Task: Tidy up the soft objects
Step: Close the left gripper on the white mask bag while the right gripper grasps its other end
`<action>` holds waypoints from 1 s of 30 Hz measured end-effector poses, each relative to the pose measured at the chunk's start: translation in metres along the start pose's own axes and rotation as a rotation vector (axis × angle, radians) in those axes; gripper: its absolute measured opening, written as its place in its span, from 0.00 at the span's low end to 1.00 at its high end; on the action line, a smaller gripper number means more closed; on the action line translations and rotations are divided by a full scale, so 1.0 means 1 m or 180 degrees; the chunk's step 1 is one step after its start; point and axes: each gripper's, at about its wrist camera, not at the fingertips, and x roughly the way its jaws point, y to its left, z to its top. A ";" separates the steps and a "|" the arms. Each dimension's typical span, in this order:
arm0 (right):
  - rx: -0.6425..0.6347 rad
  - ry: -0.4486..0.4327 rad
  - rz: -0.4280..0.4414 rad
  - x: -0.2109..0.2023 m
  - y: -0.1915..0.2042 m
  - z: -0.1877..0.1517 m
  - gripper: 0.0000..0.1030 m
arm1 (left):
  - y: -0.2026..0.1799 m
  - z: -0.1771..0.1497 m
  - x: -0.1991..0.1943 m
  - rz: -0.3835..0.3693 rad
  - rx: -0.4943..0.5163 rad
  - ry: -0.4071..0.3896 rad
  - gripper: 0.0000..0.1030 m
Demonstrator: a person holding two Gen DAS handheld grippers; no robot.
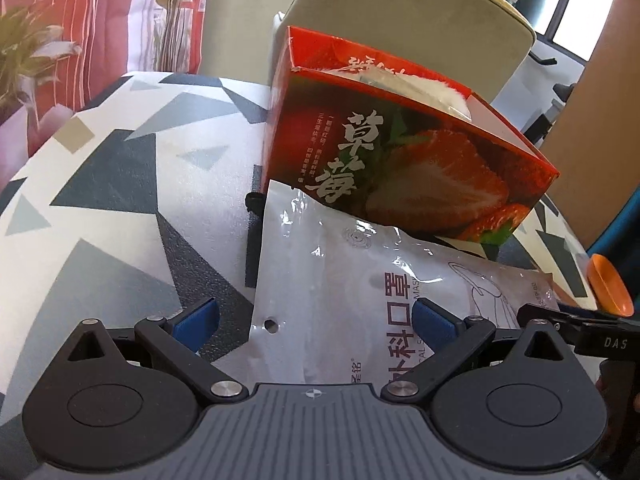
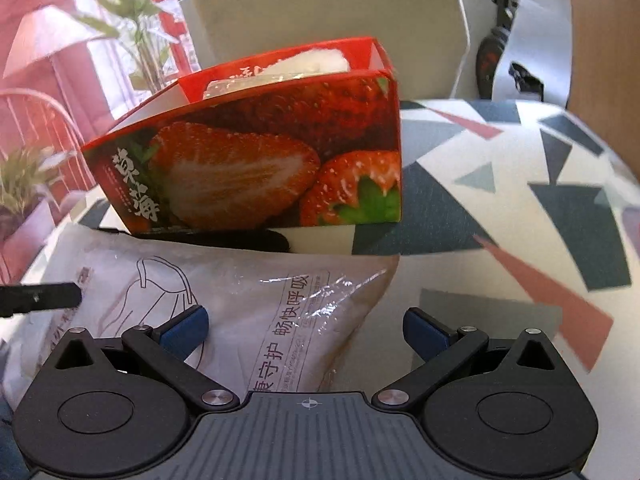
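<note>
A red strawberry-print box stands on the patterned tablecloth, open at the top with white soft items inside. In front of it lies a clear plastic pack of face masks, its far edge tucked under the box. My left gripper is open, its blue pads straddling the pack's near-left end. My right gripper is open over the pack's right corner. The left gripper's finger shows at the left edge of the right wrist view.
A beige chair back stands behind the table. The tablecloth has grey and pink triangles. An orange object sits at the right edge. Plants and a red curtain are at the far left.
</note>
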 end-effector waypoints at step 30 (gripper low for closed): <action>-0.0134 0.0577 0.0591 0.022 0.001 0.019 0.98 | -0.001 0.019 0.017 -0.0517 0.0216 0.0478 0.78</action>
